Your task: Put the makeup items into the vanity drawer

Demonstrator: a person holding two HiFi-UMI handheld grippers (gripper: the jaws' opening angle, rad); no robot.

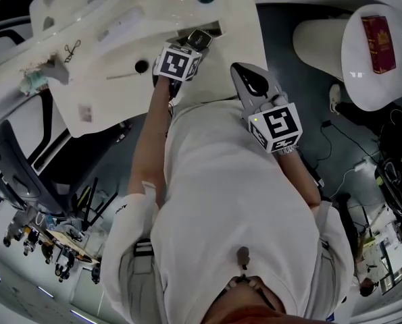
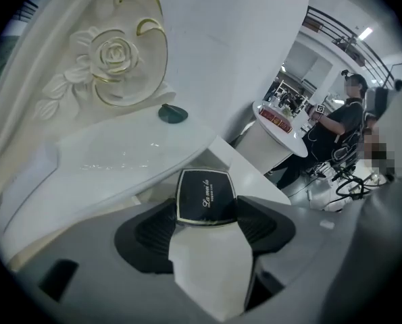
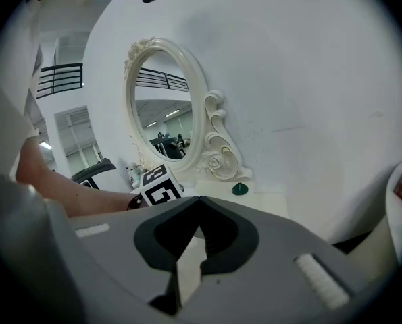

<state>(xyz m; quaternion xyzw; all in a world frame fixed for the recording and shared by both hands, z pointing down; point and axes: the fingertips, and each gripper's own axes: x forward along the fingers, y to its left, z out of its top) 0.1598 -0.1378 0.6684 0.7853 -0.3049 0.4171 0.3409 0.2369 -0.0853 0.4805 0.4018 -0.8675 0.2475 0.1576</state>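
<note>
Shirt (image 1: 234, 201) fills the near view. Just off the front of the counter (image 1: 238, 32), the right claw (image 1: 238, 69) hangs clenched on nothing, probably parked while the other one works. Farther out, the left claw (image 2: 206, 208) grips the black compact (image 2: 206, 193) by its near edge. That leaves the case jutting forward at the counter's front edge, likely to reach the drawer, which I cannot make out clearly. Green lid (image 2: 173, 114) sits at the counter's back, untouched.

On the vanity (image 1: 153, 19), the small items (image 1: 42, 78) at its left end are too blurred to identify.
</note>
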